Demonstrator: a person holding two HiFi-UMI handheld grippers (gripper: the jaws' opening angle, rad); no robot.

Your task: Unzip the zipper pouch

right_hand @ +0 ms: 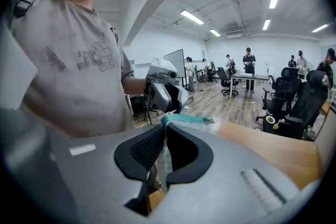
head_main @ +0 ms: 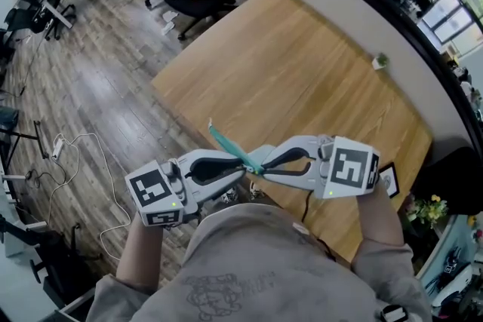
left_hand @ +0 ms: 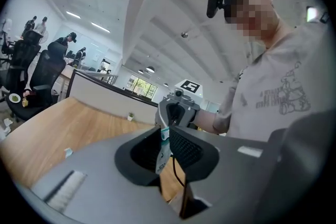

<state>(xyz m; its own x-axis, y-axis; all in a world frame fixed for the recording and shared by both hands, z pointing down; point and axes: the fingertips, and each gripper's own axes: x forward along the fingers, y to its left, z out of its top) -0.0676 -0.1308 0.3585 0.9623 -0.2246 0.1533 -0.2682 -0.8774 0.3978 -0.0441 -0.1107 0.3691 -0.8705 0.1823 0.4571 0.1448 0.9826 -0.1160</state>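
Two claws clench the zipper pouch [head_main: 228, 145] midair. Unclear whether the left claw [left_hand: 166, 136] has the zip tab; otherwise pulling may yank fabric from the right claw [right_hand: 164, 134].

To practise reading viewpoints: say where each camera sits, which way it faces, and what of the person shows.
Head view: on the head, facing down at the wooden table; forearms, left gripper, right gripper show.
Left gripper view: on that gripper, facing the right gripper; grey shirt shows.
Right gripper view: mirrored, facing the left gripper; shirt again.
Shared: all show the teal fabric zipper pouch between both grippers.
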